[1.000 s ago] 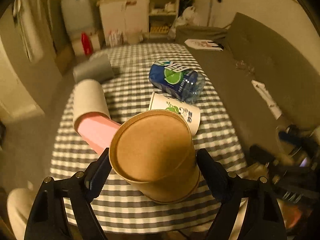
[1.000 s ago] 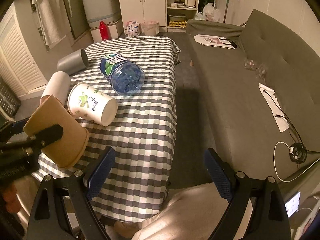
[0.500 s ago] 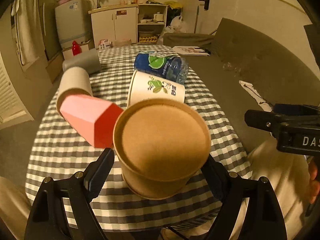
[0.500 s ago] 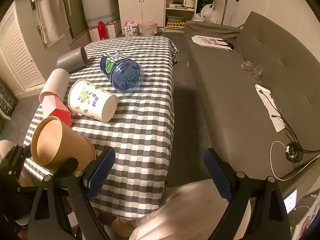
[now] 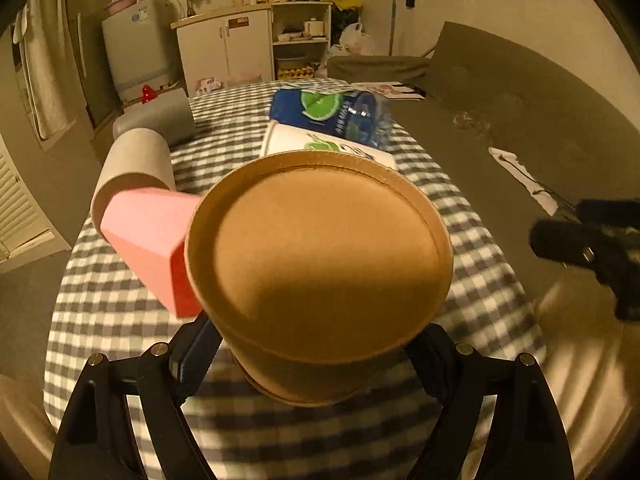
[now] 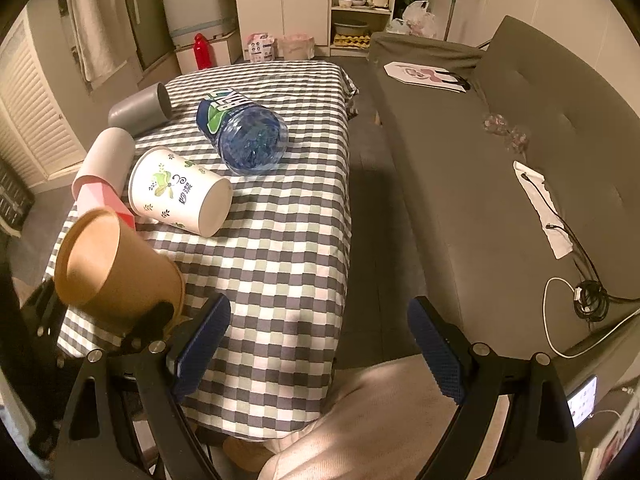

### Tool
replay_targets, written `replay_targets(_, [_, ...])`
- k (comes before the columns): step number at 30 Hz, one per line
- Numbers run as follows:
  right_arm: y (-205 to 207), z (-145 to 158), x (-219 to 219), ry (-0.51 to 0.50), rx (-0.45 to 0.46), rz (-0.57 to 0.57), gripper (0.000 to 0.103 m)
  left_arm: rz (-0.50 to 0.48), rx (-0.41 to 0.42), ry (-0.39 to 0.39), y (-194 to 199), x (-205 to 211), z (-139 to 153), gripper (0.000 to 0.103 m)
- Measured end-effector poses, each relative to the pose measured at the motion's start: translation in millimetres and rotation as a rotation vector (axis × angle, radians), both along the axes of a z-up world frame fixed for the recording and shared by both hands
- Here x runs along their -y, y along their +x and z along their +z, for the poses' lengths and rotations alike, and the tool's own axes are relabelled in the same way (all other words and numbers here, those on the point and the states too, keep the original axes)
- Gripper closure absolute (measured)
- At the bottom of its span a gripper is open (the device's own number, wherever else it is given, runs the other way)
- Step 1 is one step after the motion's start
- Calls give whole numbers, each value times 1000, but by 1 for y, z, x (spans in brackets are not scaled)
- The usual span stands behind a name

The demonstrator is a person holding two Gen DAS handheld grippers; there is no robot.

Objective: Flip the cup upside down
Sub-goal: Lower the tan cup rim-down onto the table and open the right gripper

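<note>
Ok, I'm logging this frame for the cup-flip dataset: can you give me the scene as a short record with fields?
held object: brown paper cup
holder: left gripper, shut on the cup
cup pose: tilted, closed base toward left camera
right gripper: open, holds nothing
lying on checkered table: white printed cup, blue bottle, grey cup

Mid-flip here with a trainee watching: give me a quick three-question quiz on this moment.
1. True or false: the left gripper is clamped on the brown paper cup.
2. Which end of that cup faces the left wrist camera? A) open mouth B) closed base
3. Fill in: the white printed cup lies on its ____ on the checked tablecloth.

Key: 1 true; 2 B; 3 side. The right gripper stands open and empty over the table's near edge.
</note>
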State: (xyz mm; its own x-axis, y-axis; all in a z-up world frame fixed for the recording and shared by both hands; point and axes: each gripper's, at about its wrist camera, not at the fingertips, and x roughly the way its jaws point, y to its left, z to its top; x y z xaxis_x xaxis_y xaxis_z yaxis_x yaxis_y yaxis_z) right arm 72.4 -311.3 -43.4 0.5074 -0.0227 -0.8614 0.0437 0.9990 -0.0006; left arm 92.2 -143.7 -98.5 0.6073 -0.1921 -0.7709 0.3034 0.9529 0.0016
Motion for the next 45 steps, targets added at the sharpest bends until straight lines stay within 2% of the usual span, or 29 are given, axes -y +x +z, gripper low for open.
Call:
replay_targets(3, [0,2,-1,-4,5,1,13,4,4,-12,3,-5,1,17])
replay_targets(6, [-2,7,-3,7,21,6,13,-7,-12,-57,1,-12,7,16])
replay_targets(11, [-12,26,-10,21,74,22,13,-1,-9,-4,-12,-17,17,16])
replay_targets(15, [-24,38,-18,27,117,36,13,-2,14,-30,-34,-29,29,16])
replay_targets(21, [-40,52,-31,39,164,48,13,14,99,-81,-61,-50,62,16])
replay_targets(27, [-56,72,-46,42,235,68,13,69,214,-120,-84,-74,97,16])
replay_targets(32, [-68,84,-60,43,287,86,13,113,267,-143,-93,-93,110,16])
replay_targets(39, [-87,66,-71,77,324,53,12,175,263,-179,-102,-113,104,16])
replay_targets(41, [-90,54,-75,75,330,39,7,193,241,-169,-100,-114,98,12])
replay_targets(45, [-88,38,-78,53,306,39,6,197,225,-149,-103,-114,90,10])
